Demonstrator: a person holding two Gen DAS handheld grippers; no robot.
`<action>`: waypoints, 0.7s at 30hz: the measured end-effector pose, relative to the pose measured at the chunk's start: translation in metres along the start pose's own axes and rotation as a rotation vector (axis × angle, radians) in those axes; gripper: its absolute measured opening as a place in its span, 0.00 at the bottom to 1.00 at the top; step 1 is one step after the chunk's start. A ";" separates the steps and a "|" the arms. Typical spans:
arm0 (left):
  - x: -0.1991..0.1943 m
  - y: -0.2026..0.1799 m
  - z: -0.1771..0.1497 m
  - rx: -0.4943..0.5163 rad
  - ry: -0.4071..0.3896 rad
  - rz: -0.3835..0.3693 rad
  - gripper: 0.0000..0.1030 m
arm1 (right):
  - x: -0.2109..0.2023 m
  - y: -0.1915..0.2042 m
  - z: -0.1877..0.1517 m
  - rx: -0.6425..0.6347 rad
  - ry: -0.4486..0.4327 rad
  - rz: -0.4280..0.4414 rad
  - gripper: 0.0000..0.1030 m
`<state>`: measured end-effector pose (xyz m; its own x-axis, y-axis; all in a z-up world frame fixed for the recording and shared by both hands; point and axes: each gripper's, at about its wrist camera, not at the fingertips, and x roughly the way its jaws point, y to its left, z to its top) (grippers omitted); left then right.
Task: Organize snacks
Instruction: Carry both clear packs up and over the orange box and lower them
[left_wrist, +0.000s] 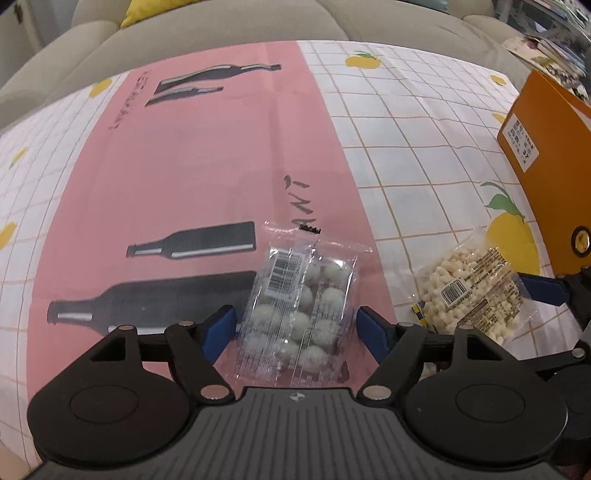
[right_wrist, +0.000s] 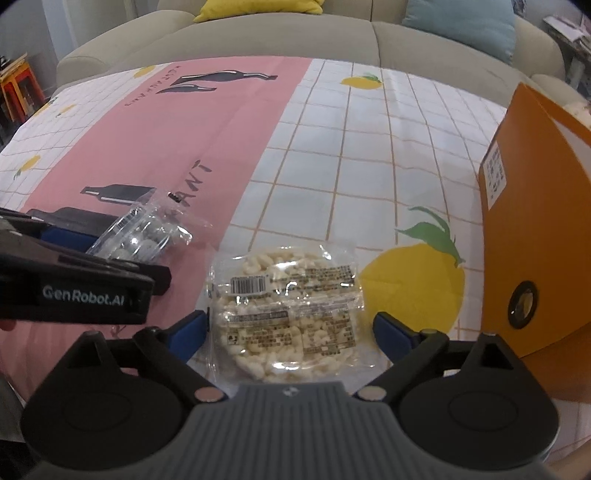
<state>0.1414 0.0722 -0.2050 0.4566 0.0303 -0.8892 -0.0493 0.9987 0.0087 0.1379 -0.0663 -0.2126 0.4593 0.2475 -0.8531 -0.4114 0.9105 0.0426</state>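
Note:
A clear pack of round white sweets (left_wrist: 299, 306) lies on the pink strip of the tablecloth, between the blue pads of my open left gripper (left_wrist: 297, 328); the pads stand just off its sides. The pack also shows in the right wrist view (right_wrist: 144, 232). A clear bag of small pale puffed pieces (right_wrist: 288, 314) lies between the blue pads of my open right gripper (right_wrist: 290, 332), with gaps on both sides. This bag shows in the left wrist view (left_wrist: 469, 291) too, with a right gripper finger (left_wrist: 543, 290) beside it.
An orange box (right_wrist: 539, 229) with a round metal eyelet stands at the right edge of the table, close to my right gripper; it also shows in the left wrist view (left_wrist: 554, 162). A beige sofa (right_wrist: 280, 37) with cushions runs behind the table. The left gripper's body (right_wrist: 74, 280) is at the right view's left.

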 end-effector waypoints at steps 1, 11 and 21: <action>0.000 -0.001 0.000 0.003 -0.007 -0.004 0.83 | 0.000 0.000 0.000 -0.004 -0.003 -0.002 0.86; -0.012 0.000 -0.004 0.001 -0.039 -0.028 0.66 | -0.006 -0.001 0.000 0.009 0.010 -0.003 0.76; -0.062 0.000 0.012 -0.050 -0.111 -0.029 0.63 | -0.048 -0.004 0.005 0.059 -0.059 0.028 0.75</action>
<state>0.1236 0.0710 -0.1447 0.5536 0.0084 -0.8328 -0.0777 0.9961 -0.0416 0.1217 -0.0796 -0.1691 0.4948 0.2906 -0.8190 -0.3780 0.9206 0.0983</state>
